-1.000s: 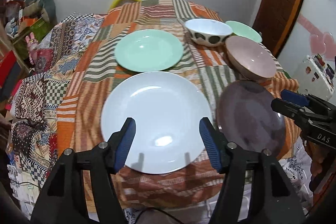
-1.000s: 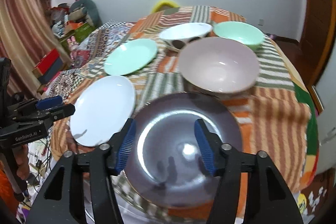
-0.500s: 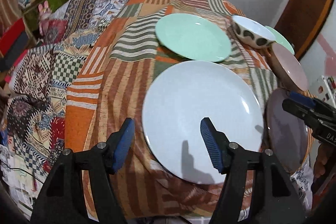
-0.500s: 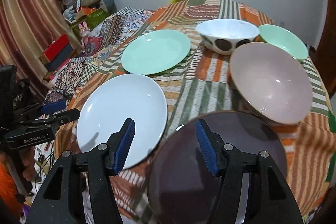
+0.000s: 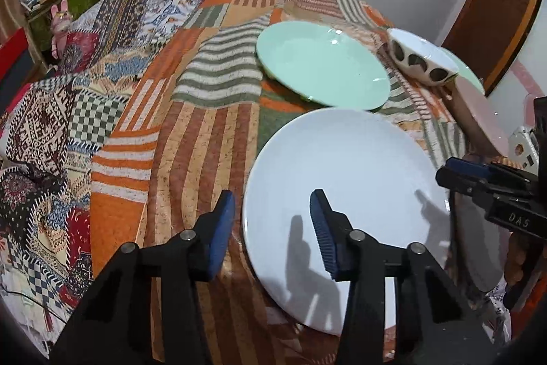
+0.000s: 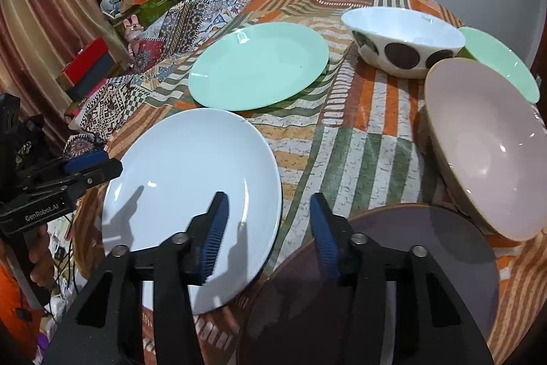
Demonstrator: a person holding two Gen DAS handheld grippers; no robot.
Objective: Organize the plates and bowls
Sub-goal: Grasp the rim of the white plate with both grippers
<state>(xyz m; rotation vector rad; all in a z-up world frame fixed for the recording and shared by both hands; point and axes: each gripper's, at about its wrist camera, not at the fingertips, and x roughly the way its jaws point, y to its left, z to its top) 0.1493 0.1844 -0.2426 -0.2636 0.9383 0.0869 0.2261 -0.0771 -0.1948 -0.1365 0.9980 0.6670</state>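
At the far left of the right-wrist view, the left tool (image 6: 92, 165) reaches in from the side, level with the near-left edge of the white plate (image 6: 191, 194); in its own view the left tool (image 5: 271, 221) has just been narrowing, its blue pads still apart, one over the striped cloth and the other above the plate's left part, with the left rim lying between them and neither pad visibly pressing on it. The white plate lies flat on the patchwork-covered tabletop (image 6: 359, 139), near its front edge. Just behind it, their rims close together, sits the mint-green plate (image 6: 259, 65). Next comes the right tool (image 6: 266, 228), which has also just been closing, its pads apart and gripping nothing: the left pad hangs over the white plate's right part and the right pad over the left rim of the dark plate (image 6: 410, 262), with a strip of striped cloth showing between them. The dark plate lies at the front of the tabletop, just right of the white plate. Farther back stands the white bowl (image 6: 403, 40) with large dark spots, and to its right the pale pink bowl (image 6: 485, 146), whose near edge meets the dark plate's far rim. Behind the pink bowl, partly hidden, is a mint-green bowl (image 6: 495, 60).
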